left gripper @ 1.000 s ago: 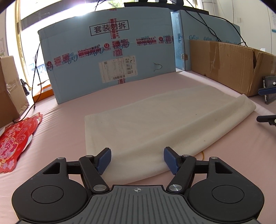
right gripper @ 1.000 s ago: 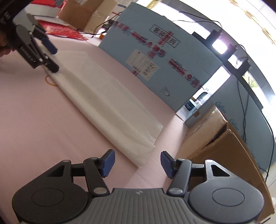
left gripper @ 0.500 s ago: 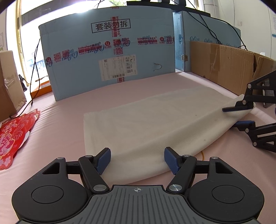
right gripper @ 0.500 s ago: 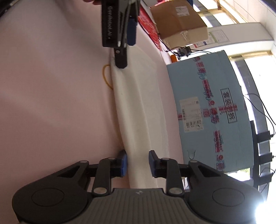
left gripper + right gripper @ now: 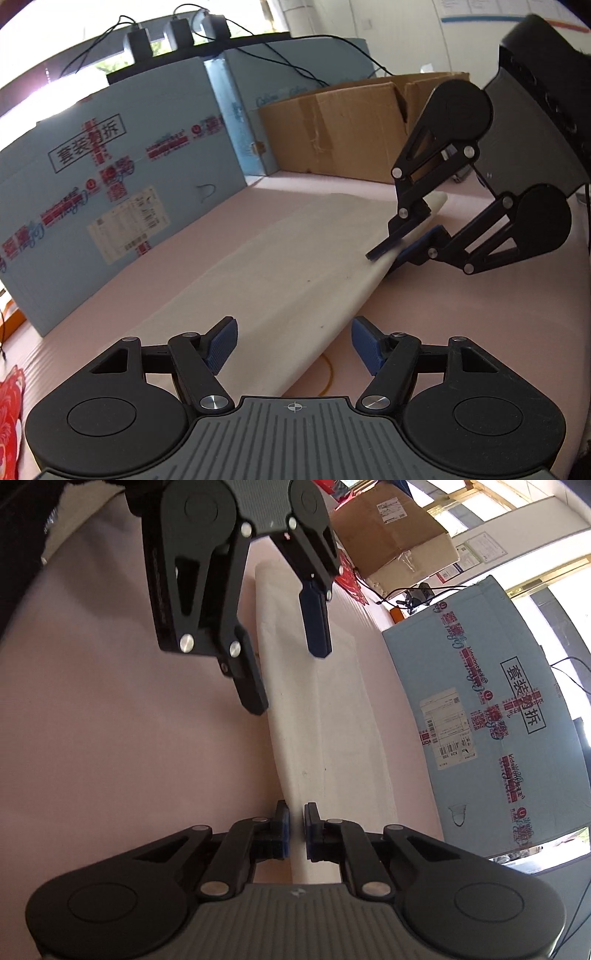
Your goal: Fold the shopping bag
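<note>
The shopping bag [image 5: 280,280] lies flat on the pink surface [image 5: 461,314] before the blue carton [image 5: 110,177]. Right gripper [image 5: 295,829] is closing, pinching one end; left gripper [image 5: 293,341] is spread astride the other. Lifting now risks one-sided sag.

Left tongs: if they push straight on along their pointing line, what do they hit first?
Probably the white shopping bag. The left tongs stand open astride its near edge, the fabric already between the pads and untouched, though depth is hard to judge.
</note>
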Demonstrator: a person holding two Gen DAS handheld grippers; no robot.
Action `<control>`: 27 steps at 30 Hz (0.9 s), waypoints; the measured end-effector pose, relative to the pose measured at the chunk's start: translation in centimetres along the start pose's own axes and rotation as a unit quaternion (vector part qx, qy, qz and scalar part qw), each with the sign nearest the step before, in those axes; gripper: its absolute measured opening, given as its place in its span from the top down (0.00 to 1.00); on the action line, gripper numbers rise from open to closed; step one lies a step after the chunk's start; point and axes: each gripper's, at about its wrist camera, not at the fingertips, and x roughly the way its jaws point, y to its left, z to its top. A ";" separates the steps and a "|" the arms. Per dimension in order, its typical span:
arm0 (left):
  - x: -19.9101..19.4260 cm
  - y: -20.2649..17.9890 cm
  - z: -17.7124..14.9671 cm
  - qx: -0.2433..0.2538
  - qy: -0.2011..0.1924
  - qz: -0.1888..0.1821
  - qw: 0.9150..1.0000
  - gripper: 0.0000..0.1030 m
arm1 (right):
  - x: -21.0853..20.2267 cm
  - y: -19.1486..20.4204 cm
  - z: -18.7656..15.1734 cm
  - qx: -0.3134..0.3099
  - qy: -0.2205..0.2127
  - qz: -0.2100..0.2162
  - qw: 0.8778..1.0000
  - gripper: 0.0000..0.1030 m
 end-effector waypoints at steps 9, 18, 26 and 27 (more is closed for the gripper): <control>0.6 3.5 -1.2 -0.066 0.027 -0.101 0.992 0.75 | -1.8 -3.6 -2.5 0.169 -0.021 0.085 0.982 0.87; 1.5 10.2 -5.1 -0.274 -0.002 -0.210 0.939 0.76 | -1.2 -8.4 -12.1 0.470 -0.034 0.199 0.859 0.85; 0.1 12.1 -7.3 -0.339 -0.030 -0.177 0.923 0.73 | -3.2 -8.6 -15.5 0.561 -0.059 0.185 0.805 0.84; 0.0 12.3 -7.4 -0.342 -0.032 -0.173 0.923 0.73 | -3.6 -8.7 -16.0 0.577 -0.064 0.180 0.794 0.84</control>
